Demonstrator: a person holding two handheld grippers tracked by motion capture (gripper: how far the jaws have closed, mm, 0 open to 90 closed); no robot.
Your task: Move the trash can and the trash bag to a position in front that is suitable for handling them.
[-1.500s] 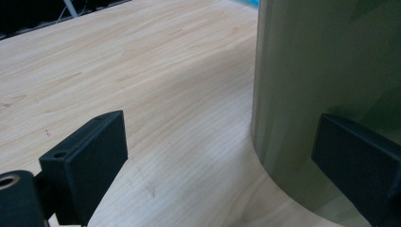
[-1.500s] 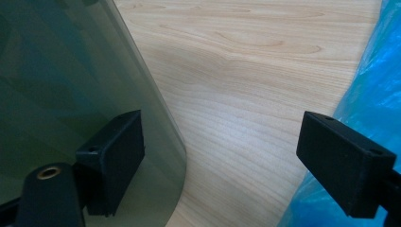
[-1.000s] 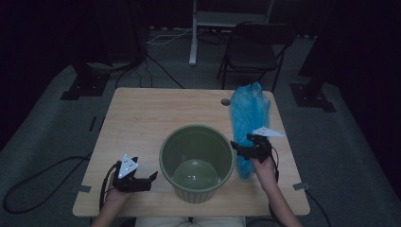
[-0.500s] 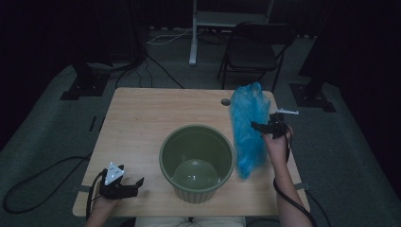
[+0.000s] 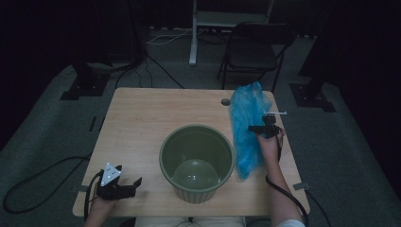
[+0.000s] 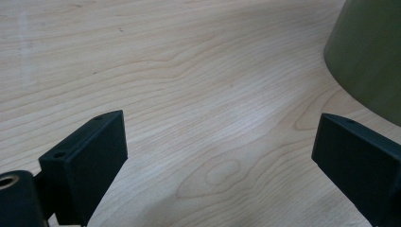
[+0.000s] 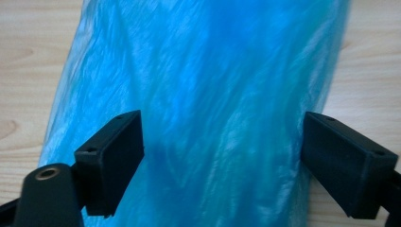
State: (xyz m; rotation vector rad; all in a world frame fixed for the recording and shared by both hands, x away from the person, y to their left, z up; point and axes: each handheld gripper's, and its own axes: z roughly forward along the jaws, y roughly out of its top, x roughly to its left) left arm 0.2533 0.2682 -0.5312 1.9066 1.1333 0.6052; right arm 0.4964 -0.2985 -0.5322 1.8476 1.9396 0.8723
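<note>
Wooden table (image 5: 142, 123) carries 1 green bin (image 5: 197, 161), the landmark here; it stands open-mouthed near the front edge, inside looks empty. Blue plastic bag (image 5: 246, 127) lies flat and stretched out just right of the bin, running from beside its rim back toward the far edge. Right gripper (image 5: 257, 128) hovers over the bag's middle, right of the bin; in the right gripper view its jaws stand wide apart, straddling the blue film (image 7: 208, 94), nothing pinched yet. Left gripper (image 5: 132, 185) sits low, left of the bin at the front corner, jaws spread over bare wood, bin wall (image 6: 373, 52) just beside 1 jaw. Bag looks very light, thin, limp and slick; likely bunches and slips. Best hold is probably a gathered fold at the middle or an open end, pinched fully.
</note>
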